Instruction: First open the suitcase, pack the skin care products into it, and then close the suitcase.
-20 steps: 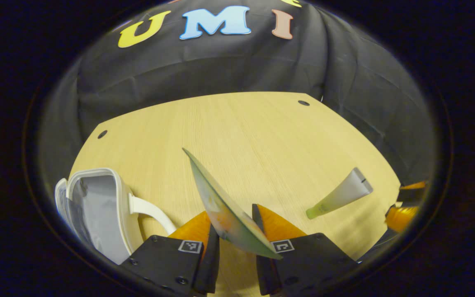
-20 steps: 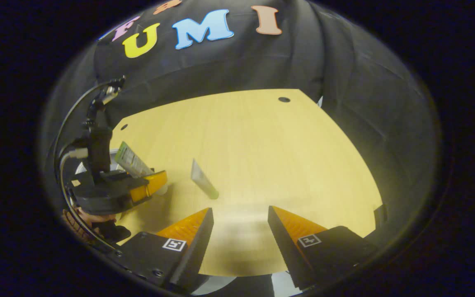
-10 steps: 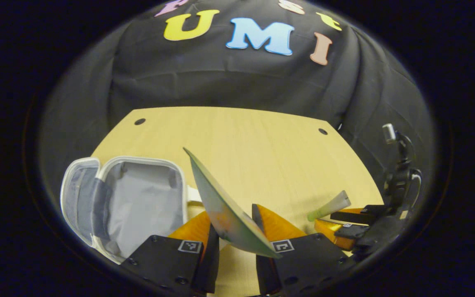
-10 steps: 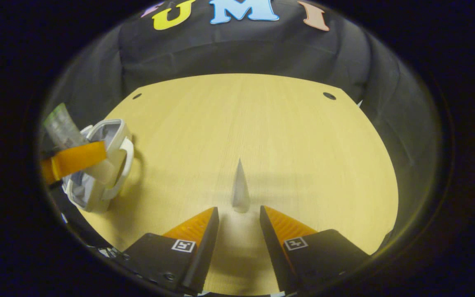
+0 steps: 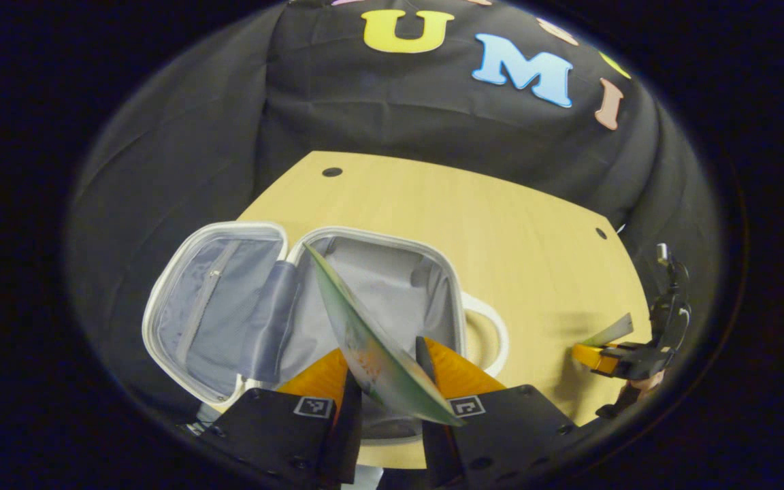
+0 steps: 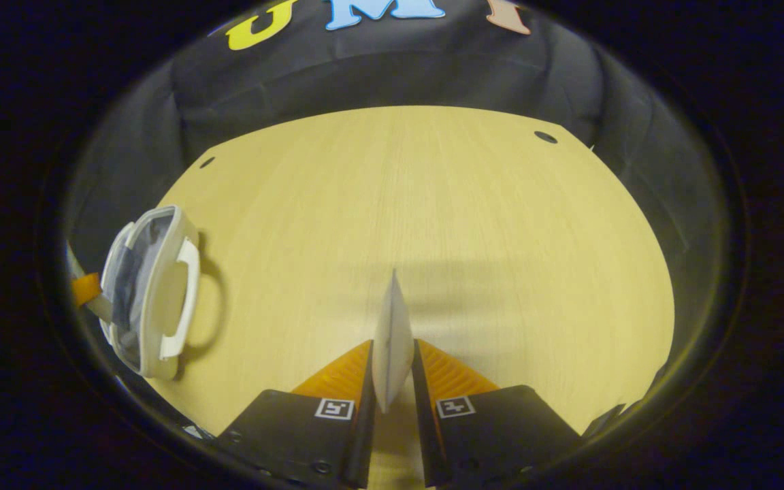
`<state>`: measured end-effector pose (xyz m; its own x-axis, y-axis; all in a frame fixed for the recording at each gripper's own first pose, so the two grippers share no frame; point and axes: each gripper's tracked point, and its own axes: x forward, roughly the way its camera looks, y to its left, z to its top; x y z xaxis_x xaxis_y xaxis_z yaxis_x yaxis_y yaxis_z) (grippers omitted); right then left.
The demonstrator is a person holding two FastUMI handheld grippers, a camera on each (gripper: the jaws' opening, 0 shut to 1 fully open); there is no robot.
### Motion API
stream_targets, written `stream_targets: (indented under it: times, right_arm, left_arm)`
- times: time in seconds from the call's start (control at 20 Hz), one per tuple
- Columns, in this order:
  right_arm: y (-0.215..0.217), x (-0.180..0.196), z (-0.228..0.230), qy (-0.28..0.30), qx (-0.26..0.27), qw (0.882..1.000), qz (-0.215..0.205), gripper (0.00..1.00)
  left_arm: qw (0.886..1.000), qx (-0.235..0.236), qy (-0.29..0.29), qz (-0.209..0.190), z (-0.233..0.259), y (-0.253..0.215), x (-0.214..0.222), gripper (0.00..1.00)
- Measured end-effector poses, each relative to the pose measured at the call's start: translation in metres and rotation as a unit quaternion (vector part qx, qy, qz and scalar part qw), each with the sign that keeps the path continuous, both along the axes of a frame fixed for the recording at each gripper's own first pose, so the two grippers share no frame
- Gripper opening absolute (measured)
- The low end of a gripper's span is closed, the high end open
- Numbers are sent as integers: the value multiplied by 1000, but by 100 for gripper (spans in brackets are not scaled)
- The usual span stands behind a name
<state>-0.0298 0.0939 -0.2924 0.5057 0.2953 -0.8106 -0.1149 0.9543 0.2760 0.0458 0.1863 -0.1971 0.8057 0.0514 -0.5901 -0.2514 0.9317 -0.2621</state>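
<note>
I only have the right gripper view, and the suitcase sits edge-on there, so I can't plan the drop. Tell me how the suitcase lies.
Observer: In the left gripper view the suitcase lies wide open on the table, both halves spread apart with their insides facing up.
Operator: Report what the left tool is carrying.
Observer: The left tool is shut on a flat packet, held above the half that has the handle.
Operator: Say whether anything is packed yet.
Observer: What shows of both halves is bare inside; the part behind the left tool is hidden.
</note>
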Motion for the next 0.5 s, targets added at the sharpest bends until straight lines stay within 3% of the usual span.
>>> stream_targets:
  times: [0.1,0.25,0.3,0.5]
  right_arm:
    - [31,-9,31,-6,38,999,27,26]
    - [94,-25,82,-4,91,990,108,31]
    - [116,-34,97,7,104,985,137,29]
    - [198,-65,116,114,146,957,223,29]
  left_arm:
    - [999,-3,39,-19,-22,14,-3,46]
    - [993,3,106,-51,-40,30,-7,46]
    - [990,-1,128,-58,-44,32,-9,46]
    - [974,-59,200,-87,-56,30,-13,46]
